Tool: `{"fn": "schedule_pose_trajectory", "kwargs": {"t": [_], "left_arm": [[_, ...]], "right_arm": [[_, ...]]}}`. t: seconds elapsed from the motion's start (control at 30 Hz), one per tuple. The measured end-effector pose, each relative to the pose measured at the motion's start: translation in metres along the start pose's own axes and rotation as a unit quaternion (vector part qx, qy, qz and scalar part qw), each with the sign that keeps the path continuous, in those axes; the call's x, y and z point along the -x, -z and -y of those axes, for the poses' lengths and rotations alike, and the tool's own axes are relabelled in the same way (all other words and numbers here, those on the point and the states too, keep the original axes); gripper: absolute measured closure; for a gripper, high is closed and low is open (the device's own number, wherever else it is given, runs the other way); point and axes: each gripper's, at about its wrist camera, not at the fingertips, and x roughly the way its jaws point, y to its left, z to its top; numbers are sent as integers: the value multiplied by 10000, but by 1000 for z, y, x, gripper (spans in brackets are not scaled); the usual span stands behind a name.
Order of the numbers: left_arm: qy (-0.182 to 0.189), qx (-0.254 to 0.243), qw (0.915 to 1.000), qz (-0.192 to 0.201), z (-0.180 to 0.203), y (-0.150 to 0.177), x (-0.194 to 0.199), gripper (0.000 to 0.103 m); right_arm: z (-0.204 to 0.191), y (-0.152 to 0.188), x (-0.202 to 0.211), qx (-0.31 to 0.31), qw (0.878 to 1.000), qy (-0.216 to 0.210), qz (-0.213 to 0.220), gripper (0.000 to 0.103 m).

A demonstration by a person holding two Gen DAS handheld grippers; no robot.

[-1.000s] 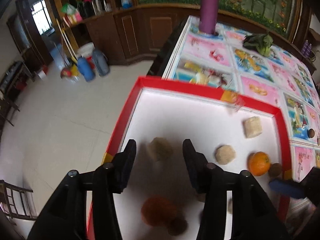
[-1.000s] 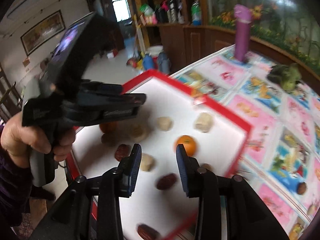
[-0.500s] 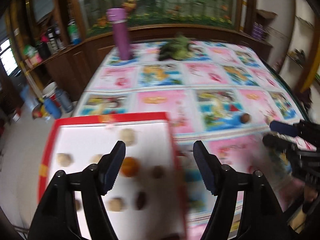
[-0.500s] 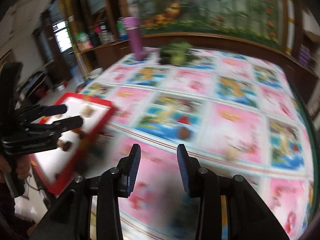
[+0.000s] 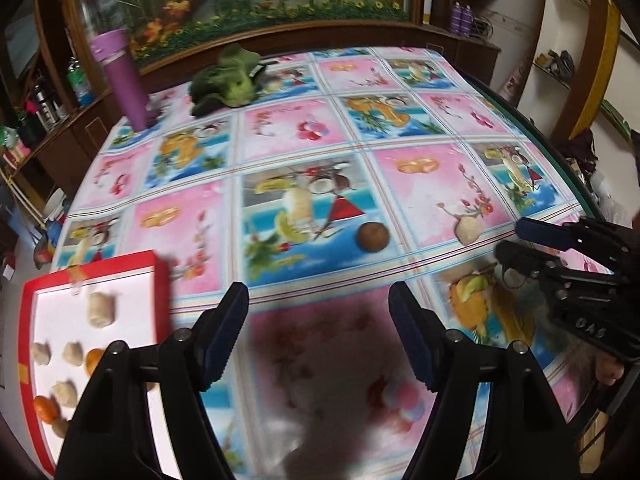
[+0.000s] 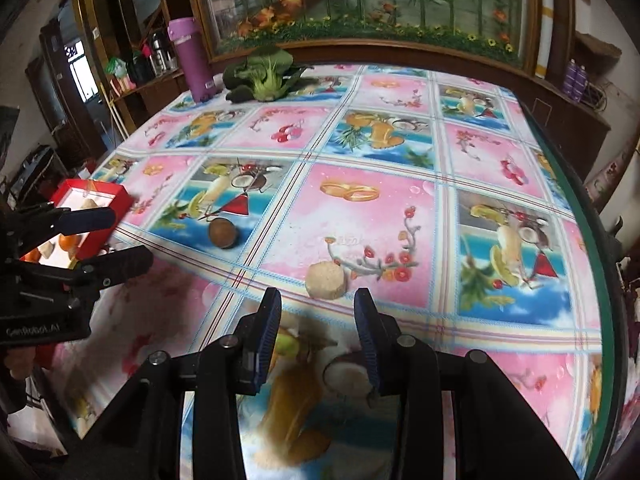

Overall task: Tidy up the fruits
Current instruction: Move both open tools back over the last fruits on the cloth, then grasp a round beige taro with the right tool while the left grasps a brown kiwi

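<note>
Both claws had been swung off the tray (image 5: 96, 268) onto the table (image 6: 400, 240); left claw (image 5: 318, 336) apart, right claw (image 6: 318, 336) apart, both empty, cake (image 6: 325, 280) at twelve o'clock.

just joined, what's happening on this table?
A person is sorting fruit with two tools. Both the left hand-held gripper and right hand-held gripper are open and empty. Several pieces already sit in the red tray; a brown round fruit and a pale chunk still lie loose on the tablecloth.
</note>
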Motion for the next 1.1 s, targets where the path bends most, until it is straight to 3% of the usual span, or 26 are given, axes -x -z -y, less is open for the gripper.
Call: {"fn": "schedule_pose_trajectory", "kwargs": {"t": [0.27, 0.3, 0.33, 0.8, 0.93, 1.0, 1.1], "left_arm": [[32, 28, 9997, -243, 8, -14, -28, 30], [42, 9, 9997, -252, 9, -15, -30, 30], [59, -22, 9996, -271, 12, -17, -33, 30], [201, 47, 9989, -420, 27, -30, -76, 33], [241, 54, 9990, -365, 28, -31, -76, 41], [259, 35, 9991, -321, 28, -31, -75, 53], [293, -1, 9991, -291, 29, -31, -74, 58]], "right_arm": [[-2, -4, -29, 81, 9995, 200, -234, 66], [-1, -3, -30, 89, 9995, 203, -214, 68], [-2, -2, -29, 102, 9995, 204, -199, 77], [3, -1, -28, 20, 10000, 53, -49, 78], [3, -1, -28, 16, 10000, 55, -48, 78], [3, -1, -28, 17, 10000, 46, -48, 78], [4, -1, -28, -2, 10000, 37, -39, 78]]}}
